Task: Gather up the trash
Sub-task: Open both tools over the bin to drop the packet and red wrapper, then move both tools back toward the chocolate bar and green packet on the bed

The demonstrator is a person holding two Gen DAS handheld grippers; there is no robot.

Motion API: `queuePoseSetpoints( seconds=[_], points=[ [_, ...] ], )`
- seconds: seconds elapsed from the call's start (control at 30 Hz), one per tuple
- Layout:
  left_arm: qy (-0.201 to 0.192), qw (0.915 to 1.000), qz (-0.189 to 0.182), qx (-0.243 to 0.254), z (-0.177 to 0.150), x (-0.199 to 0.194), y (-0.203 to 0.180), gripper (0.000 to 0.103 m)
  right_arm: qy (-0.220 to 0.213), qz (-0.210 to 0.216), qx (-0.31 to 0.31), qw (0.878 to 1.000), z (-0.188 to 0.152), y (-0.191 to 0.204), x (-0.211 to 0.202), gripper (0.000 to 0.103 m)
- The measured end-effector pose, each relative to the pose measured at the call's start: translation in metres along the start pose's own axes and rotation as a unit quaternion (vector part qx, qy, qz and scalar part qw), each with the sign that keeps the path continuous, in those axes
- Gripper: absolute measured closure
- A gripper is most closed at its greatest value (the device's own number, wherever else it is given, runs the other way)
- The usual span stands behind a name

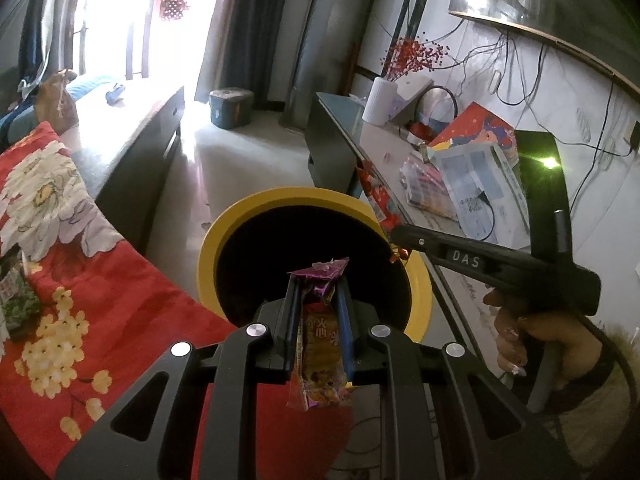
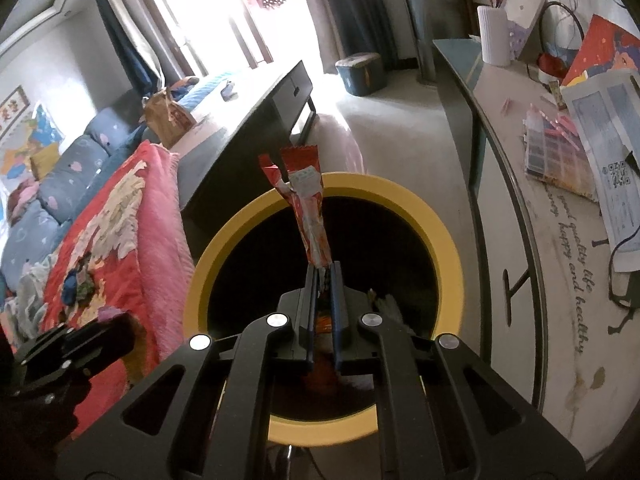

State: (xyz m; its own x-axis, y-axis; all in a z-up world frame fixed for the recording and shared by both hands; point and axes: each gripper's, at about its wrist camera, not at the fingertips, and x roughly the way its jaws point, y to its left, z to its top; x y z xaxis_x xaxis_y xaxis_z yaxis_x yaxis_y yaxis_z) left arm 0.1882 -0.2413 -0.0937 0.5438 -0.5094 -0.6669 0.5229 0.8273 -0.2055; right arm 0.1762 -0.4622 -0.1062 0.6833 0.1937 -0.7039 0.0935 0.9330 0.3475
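Observation:
A yellow-rimmed bin [image 1: 224, 236] with a dark inside stands on the floor; it also fills the middle of the right wrist view [image 2: 448, 248]. My left gripper [image 1: 318, 280] is shut on a purple and orange snack wrapper [image 1: 320, 360], held over the bin's near rim. My right gripper [image 2: 325, 268] is shut on a red and white wrapper [image 2: 308, 208] that sticks up above the bin's opening. The right gripper also shows in the left wrist view [image 1: 394, 236], at the bin's right rim with its red wrapper [image 1: 376, 196].
A red floral blanket [image 1: 100, 300] lies to the left of the bin. A long glass-topped table [image 2: 520, 208] with papers, boxes and a white vase [image 2: 494, 34] runs along the right. A dark low table [image 2: 256, 120] and a small stool [image 2: 360, 68] stand beyond.

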Motion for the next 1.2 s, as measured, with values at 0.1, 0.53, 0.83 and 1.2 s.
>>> queuePoseSetpoints(
  seconds=[0.1, 0.53, 0.83, 1.2],
  points=[
    [0.004, 1.0000, 0.000, 0.002, 0.001, 0.007, 0.000, 0.086, 0.004, 0.001, 0.004, 1.000, 0.000, -0.001, 0.002, 0.098],
    [-0.004, 0.9998, 0.005, -0.016, 0.006, 0.009, 0.012, 0.017, -0.004, 0.004, 0.014, 1.000, 0.001, -0.002, -0.002, 0.064],
    [-0.031, 0.9984, 0.030, -0.035, 0.005, -0.018, 0.025, 0.008, -0.027, 0.002, -0.014, 1.000, 0.003, 0.019, -0.013, 0.046],
    [-0.060, 0.9965, 0.029, -0.050, 0.000, -0.051, 0.036, 0.008, -0.044, 0.017, -0.032, 0.998, 0.006, 0.038, -0.027, 0.046]
  ],
)
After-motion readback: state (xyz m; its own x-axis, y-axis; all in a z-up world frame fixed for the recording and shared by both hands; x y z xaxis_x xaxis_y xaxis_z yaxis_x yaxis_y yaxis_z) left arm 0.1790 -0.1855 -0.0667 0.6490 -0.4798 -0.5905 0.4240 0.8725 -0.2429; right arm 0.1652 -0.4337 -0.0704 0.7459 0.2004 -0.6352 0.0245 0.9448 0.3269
